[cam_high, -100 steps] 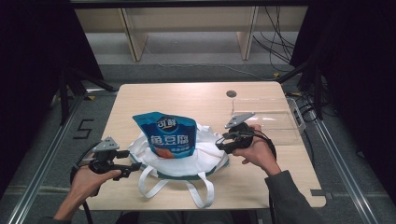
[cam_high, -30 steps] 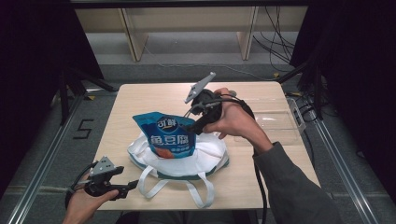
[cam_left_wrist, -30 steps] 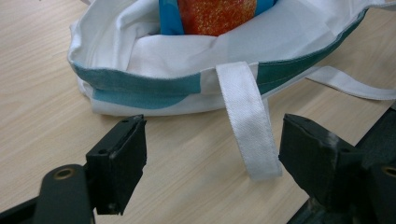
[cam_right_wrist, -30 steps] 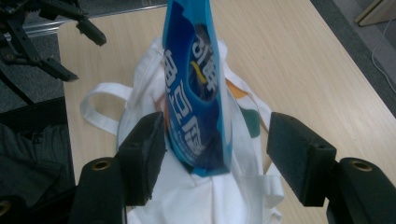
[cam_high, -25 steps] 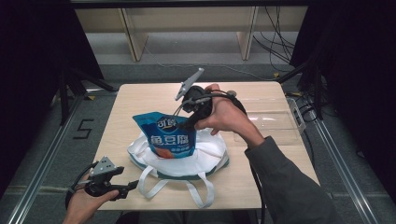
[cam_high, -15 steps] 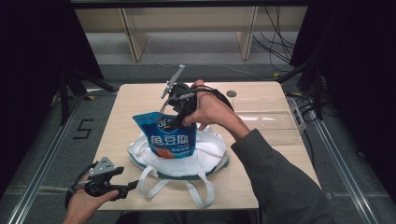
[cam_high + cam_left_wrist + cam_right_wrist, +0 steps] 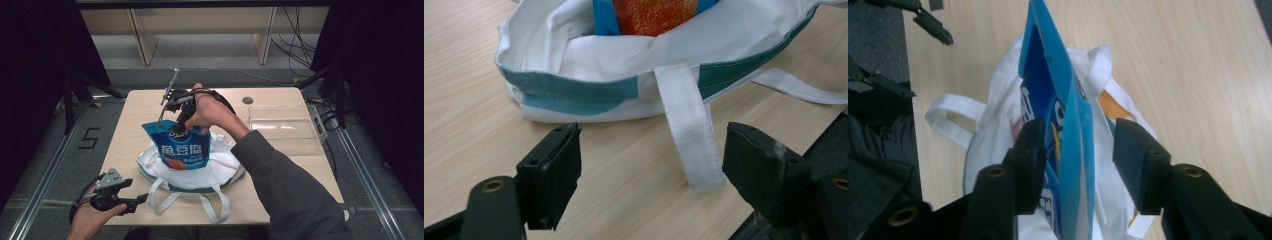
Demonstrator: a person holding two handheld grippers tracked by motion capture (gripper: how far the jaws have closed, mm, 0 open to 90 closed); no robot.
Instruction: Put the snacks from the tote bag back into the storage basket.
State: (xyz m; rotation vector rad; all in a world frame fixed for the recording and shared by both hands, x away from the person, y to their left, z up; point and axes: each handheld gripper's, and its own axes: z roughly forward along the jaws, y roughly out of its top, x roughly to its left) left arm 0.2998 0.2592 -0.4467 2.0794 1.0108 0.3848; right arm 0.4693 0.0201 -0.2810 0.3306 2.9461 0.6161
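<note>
1. The wooden surface [image 7: 280, 170] sits under both claws, with a clear plastic box [image 7: 282, 122] well off to the right claw's side.
2. White tote bag [image 7: 220, 167] lies slumped right below the right claw, just ahead of the left claw.
3. Blue snack pouch [image 7: 182, 147] stands upright in the tote, its top edge between the right claw's jaws.
4. Right claw [image 7: 1075, 145] has been closing in; one pad touches the pouch, the other's still apart.
5. Left claw [image 7: 651, 165] rests wide, with a tote strap [image 7: 689, 130] lying between its jaws, untouched.
</note>
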